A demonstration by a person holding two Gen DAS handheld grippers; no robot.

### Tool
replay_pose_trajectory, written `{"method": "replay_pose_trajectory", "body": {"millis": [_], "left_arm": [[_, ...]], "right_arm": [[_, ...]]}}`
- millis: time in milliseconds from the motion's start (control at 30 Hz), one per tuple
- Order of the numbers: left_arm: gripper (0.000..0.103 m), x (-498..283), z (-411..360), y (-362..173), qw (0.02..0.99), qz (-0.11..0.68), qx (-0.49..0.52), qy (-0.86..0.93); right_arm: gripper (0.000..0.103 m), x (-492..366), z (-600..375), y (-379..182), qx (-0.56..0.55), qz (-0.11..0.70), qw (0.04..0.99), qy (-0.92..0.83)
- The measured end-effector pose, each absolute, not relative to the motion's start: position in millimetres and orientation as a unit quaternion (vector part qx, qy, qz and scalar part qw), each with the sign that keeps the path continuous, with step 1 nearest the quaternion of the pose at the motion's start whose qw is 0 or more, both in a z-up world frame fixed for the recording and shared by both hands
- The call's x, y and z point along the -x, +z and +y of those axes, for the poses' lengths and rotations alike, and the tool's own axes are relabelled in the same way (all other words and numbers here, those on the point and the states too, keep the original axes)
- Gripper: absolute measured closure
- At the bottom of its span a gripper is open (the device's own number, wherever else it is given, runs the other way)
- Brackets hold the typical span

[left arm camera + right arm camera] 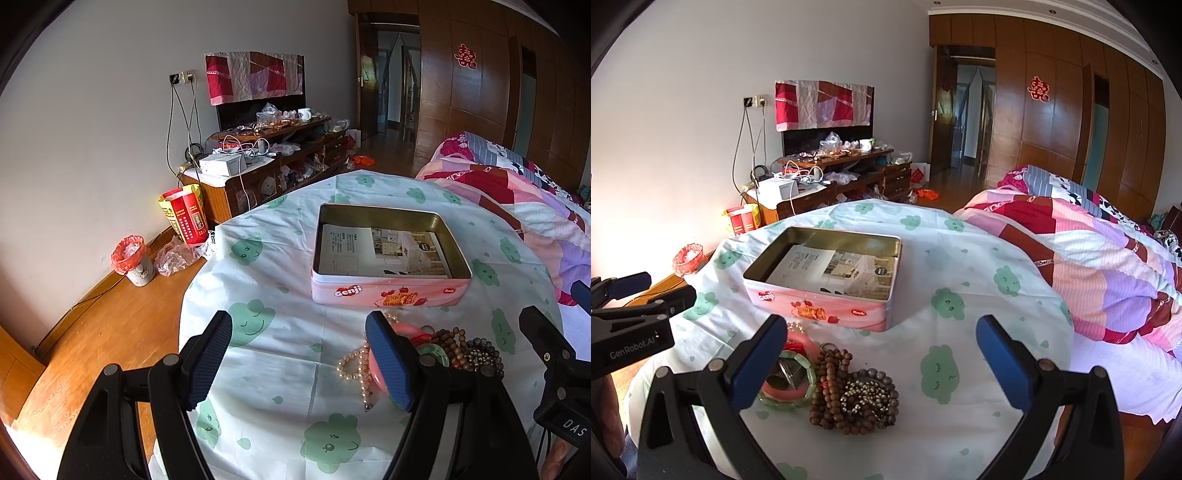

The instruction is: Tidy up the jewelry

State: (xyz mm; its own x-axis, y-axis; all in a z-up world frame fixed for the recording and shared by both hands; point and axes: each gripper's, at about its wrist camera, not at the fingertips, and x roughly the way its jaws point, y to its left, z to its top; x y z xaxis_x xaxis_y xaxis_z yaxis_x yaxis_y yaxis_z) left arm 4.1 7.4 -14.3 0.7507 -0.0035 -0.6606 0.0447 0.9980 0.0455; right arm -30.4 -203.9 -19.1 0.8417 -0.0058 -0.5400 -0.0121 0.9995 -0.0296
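Your jewelry lies heaped on the table [960,424] just in front of the tin [827,295]: wooden beads [831,387], a dark bracelet [871,398], a green bangle [809,384], a pink bangle [376,376] and pearls [354,365]. The tin stands open, a leaflet [834,273] inside. Your left tool [299,365] is spread wide and holds nothing, beside the pearls. Your right tool [882,354] gapes equally wide, empty, above the beads.

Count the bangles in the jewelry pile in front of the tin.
2 show. The green bangle lies at the pile's left beside the brown beads. The pink bangle lies just behind it, nearer the tin. The tongs hide parts of the pile, so more may exist.
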Motion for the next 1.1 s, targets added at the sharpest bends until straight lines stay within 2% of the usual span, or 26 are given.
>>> {"method": "replay_pose_trajectory", "body": {"millis": [500, 900, 933, 1000, 1100], "left_arm": [[0.028, -10.3, 9.1, -23.2, 0.929, 0.369, -0.03, -0.007], [0.028, -26.5, 18.7, -59.3, 0.916, 0.4, -0.033, 0.002], [0.028, -26.1, 17.0, -61.0, 0.916, 0.4, -0.034, -0.002], [0.028, -24.5, 12.2, -63.1, 0.917, 0.397, -0.035, -0.014], [0.028, -21.1, 4.3, -63.5, 0.918, 0.394, -0.04, -0.031]], "right_arm": [[0.0, 30.6, -204.8, -22.8, 0.015, 0.285, 0.958, 0.001], [0.0, 28.5, -228.6, -75.0, 0.004, 0.32, 0.947, -0.016], [0.001, 28.5, -230.3, -77.7, 0.001, 0.325, 0.946, -0.017], [0.011, 27.9, -231.3, -80.7, -0.003, 0.334, 0.943, -0.013], [0.015, 29.0, -228.3, -85.5, -0.005, 0.347, 0.938, -0.005]]}}
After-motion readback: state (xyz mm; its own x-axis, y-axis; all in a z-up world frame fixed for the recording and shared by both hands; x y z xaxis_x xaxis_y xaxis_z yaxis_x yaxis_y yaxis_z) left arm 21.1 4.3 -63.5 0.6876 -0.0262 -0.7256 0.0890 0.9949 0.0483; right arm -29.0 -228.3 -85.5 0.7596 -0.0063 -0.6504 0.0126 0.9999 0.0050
